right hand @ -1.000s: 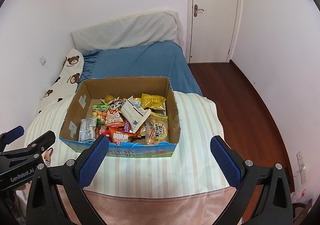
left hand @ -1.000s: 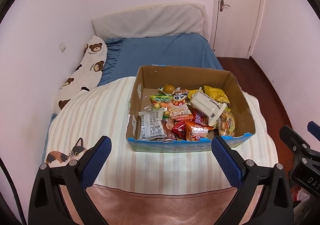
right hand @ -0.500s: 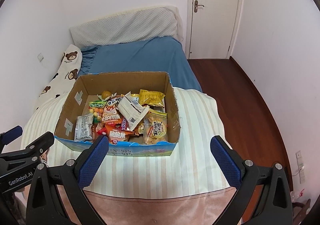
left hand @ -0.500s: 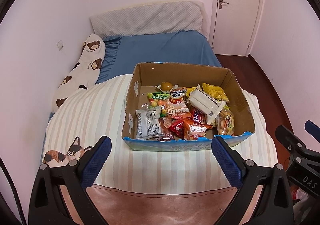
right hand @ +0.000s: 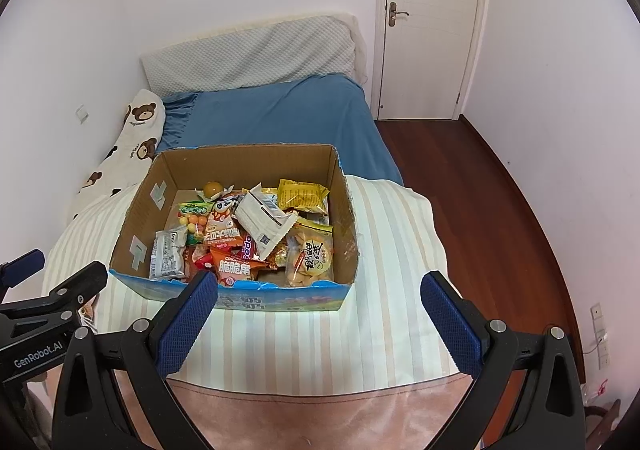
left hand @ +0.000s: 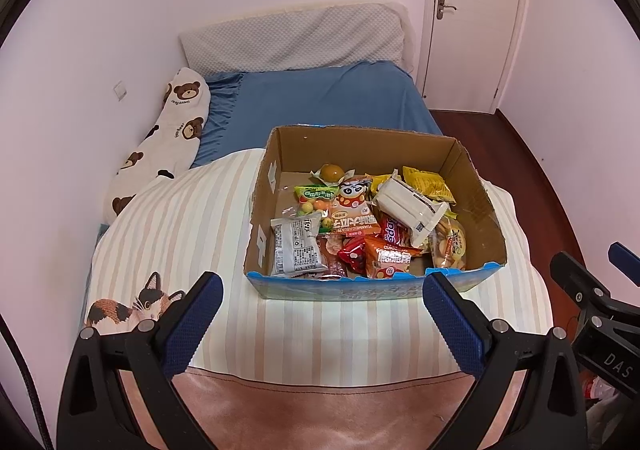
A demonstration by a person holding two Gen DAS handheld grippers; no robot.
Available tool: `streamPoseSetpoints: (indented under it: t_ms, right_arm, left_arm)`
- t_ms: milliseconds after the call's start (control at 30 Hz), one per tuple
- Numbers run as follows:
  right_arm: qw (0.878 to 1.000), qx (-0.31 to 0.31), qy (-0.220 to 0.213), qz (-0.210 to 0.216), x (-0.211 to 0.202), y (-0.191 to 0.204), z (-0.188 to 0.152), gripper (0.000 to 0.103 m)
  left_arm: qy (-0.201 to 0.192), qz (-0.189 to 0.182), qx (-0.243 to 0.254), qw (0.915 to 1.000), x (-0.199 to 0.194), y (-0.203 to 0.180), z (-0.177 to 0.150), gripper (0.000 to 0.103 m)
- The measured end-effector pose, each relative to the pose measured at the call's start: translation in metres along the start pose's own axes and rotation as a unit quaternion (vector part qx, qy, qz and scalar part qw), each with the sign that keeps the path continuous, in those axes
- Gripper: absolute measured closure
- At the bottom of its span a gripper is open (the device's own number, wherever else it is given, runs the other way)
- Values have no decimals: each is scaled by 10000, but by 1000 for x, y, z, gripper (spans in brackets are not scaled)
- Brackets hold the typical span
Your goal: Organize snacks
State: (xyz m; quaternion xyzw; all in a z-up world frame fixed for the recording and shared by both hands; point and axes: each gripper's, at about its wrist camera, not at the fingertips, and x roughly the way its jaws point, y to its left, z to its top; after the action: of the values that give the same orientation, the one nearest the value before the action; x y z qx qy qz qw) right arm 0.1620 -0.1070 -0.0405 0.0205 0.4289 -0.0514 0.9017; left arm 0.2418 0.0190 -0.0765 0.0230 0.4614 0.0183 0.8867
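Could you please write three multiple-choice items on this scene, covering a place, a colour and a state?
1. Where does the cardboard box stand?
A. on the striped blanket
B. on the wooden floor
C. on a chair

2. What colour is the packet at the box's far right corner?
A. purple
B. yellow
C. black

3. How are the two grippers?
A. both shut on snacks
B. one open, one shut
C. both open and empty

Key: 1 A, stripes surround the box; 2 B, the yellow packet lies there; 3 C, the left gripper and right gripper have wide jaws holding nothing.
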Motion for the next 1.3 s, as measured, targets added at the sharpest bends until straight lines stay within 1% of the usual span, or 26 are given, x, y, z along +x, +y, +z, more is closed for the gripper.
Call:
streamPoseSetpoints:
  t_ms: [467,833,1300]
  right_arm:
    - [10000,12,-44,-13,-8,-3,-3,0]
    - [10000,46,-58,2,-12,-4,0,0]
    - [9999,138,-18,27,-11,-5,-1,0]
  left_arm:
    - [-5,-15,7,10000,-5,0,-2,1]
    - [-26,-12,21,10000,-6,-1,-3,1]
    - [-56,-3,16,10000,-9,-3,-1,1]
